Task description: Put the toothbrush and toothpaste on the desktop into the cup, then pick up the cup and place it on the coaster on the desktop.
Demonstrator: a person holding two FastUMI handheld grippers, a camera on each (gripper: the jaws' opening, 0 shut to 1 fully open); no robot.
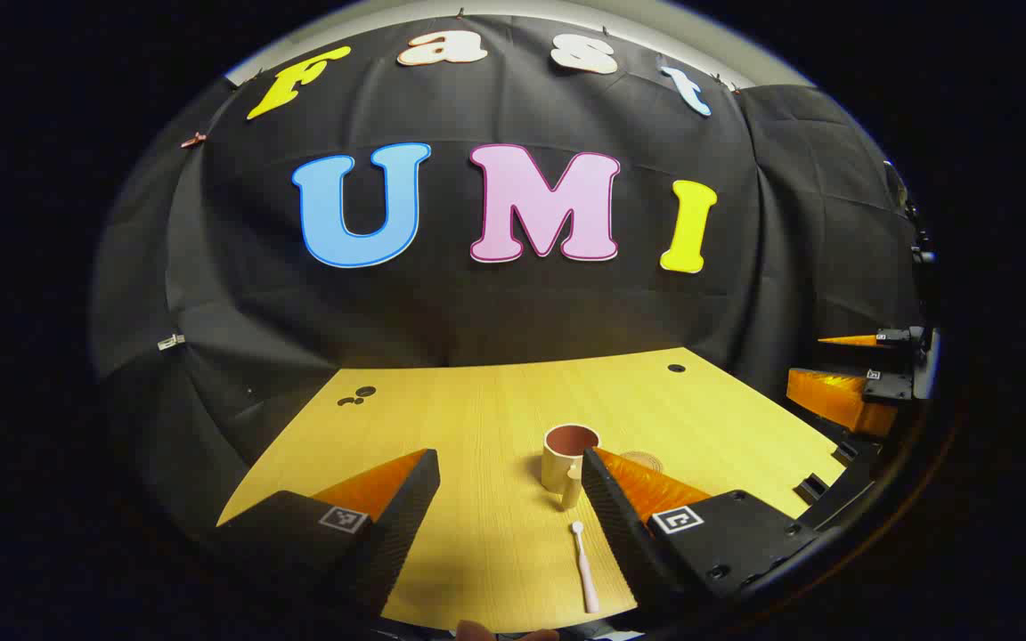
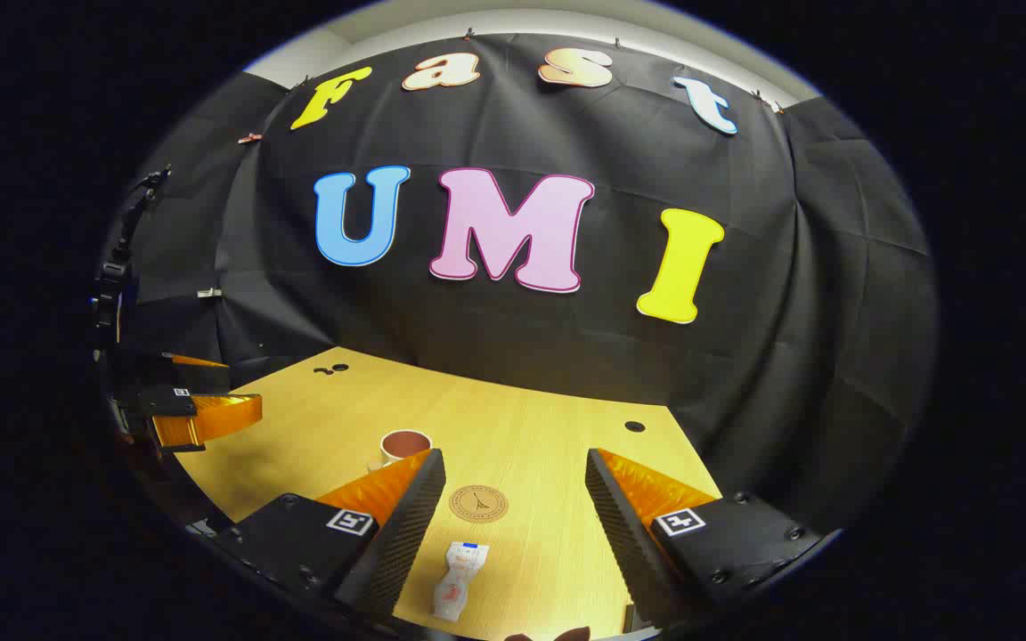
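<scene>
One toothbrush (image 1: 585,570), one toothpaste (image 2: 458,580), one cup (image 1: 567,458), one coaster (image 2: 478,503); both left gripper (image 1: 508,499) and right gripper (image 2: 513,499) spread wide.

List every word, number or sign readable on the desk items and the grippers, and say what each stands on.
Coaster: round emblem, its lettering too small to read.
Toothpaste: print too blurred to read.
Left gripper and right gripper: square coded markers, no words.
Cup and toothbrush: no text.
</scene>
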